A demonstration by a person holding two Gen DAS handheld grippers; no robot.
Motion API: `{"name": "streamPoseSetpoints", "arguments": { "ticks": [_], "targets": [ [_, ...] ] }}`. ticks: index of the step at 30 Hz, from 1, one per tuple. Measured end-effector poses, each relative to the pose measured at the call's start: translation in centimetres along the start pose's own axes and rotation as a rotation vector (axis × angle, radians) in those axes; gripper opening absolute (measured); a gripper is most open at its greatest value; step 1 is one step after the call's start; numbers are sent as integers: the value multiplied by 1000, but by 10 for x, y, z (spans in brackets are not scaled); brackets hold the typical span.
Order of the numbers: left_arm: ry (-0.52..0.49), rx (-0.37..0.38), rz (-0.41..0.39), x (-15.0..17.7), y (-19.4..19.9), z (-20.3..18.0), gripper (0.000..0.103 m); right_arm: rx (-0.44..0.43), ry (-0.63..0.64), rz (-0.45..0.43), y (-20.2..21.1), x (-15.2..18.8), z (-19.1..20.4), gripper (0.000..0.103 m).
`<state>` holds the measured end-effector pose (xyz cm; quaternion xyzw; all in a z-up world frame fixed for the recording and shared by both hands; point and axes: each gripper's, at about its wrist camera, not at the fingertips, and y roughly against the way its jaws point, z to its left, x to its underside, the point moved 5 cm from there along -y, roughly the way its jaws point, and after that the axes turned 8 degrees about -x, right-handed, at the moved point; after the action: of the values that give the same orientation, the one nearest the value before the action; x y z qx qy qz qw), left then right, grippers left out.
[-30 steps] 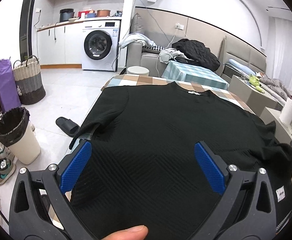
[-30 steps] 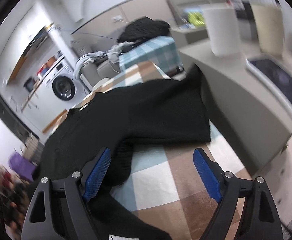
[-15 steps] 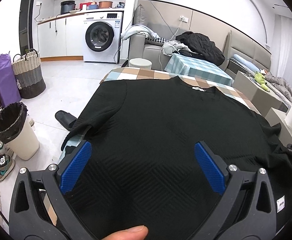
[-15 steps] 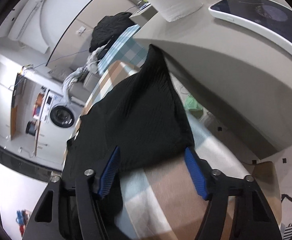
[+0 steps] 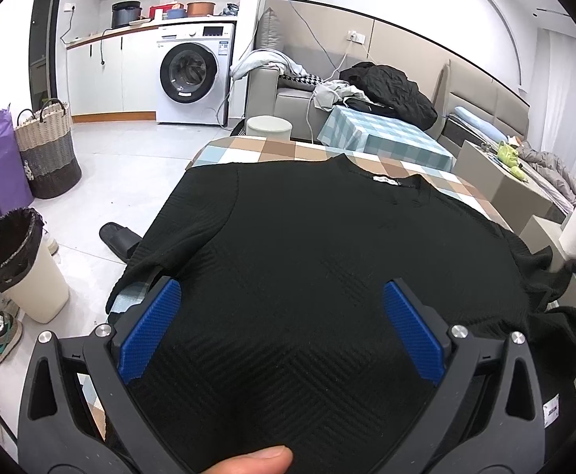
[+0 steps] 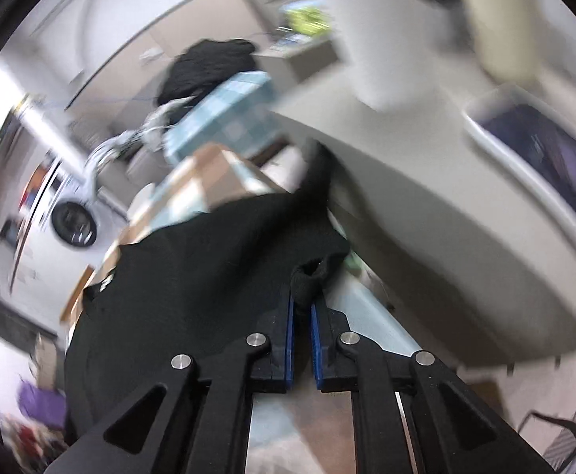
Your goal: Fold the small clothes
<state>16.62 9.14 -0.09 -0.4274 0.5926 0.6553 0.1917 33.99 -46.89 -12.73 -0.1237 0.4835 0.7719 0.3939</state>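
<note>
Right gripper (image 6: 303, 308): fingers have just been closing and now pinch the sleeve hem of the black top (image 5: 327, 276). Left gripper (image 5: 284, 331): fingers wide, empty, hovering over the lower body of the garment, which lies spread flat on the checked surface (image 5: 272, 150). Step in hand, as judged: first sleeve fold. Next move calls for carrying the sleeve inward across the body without dragging the rest
</note>
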Motion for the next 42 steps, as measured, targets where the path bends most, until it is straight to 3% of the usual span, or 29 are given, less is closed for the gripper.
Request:
{"name": "streamPoseSetpoints", "arguments": {
  "ticks": [4, 6, 10, 11, 13, 14, 16, 18, 22, 25, 28, 29, 31, 32, 33, 42],
  "targets": [
    [18, 4, -26, -5, 3, 2, 102, -175, 227, 52, -14, -12, 85, 8],
    [25, 1, -26, -7, 5, 5, 102, -312, 364, 147, -26, 3, 139, 8],
    [26, -11, -26, -6, 7, 8, 102, -524, 524, 376, -41, 50, 205, 8],
    [23, -16, -24, -5, 7, 9, 102, -527, 581, 459, -46, 66, 216, 11],
    [23, -23, -19, -3, 7, 11, 102, -494, 591, 495, -53, 77, 220, 23],
    [25, -25, -15, -2, 6, 12, 102, -484, 588, 496, -53, 77, 217, 29],
    [26, -30, -10, 0, 6, 14, 102, -439, 544, 459, -53, 66, 198, 31],
    [27, -33, -5, 1, 3, 15, 102, -373, 485, 427, -53, 56, 172, 45],
    [25, -42, 4, -1, -2, 17, 102, -195, 366, 426, -66, 37, 103, 46],
    [24, -54, 10, -3, -7, 17, 102, -251, 302, 494, -79, 43, 82, 46],
    [22, -66, 10, -4, -8, 16, 102, -285, 321, 516, -91, 51, 86, 46],
    [21, -70, 10, -4, -8, 16, 102, -262, 342, 507, -97, 53, 88, 46],
    [16, -81, 12, -5, -8, 17, 102, -253, 361, 466, -100, 52, 92, 36],
    [15, -87, 14, -5, -9, 17, 102, -253, 382, 439, -103, 50, 93, 20],
    [15, -91, 15, -6, -9, 17, 102, -247, 406, 412, -103, 48, 95, 12],
    [4, -120, 10, -3, -4, 20, 102, -172, 253, 274, -98, 13, 50, 6]
  ]
}}
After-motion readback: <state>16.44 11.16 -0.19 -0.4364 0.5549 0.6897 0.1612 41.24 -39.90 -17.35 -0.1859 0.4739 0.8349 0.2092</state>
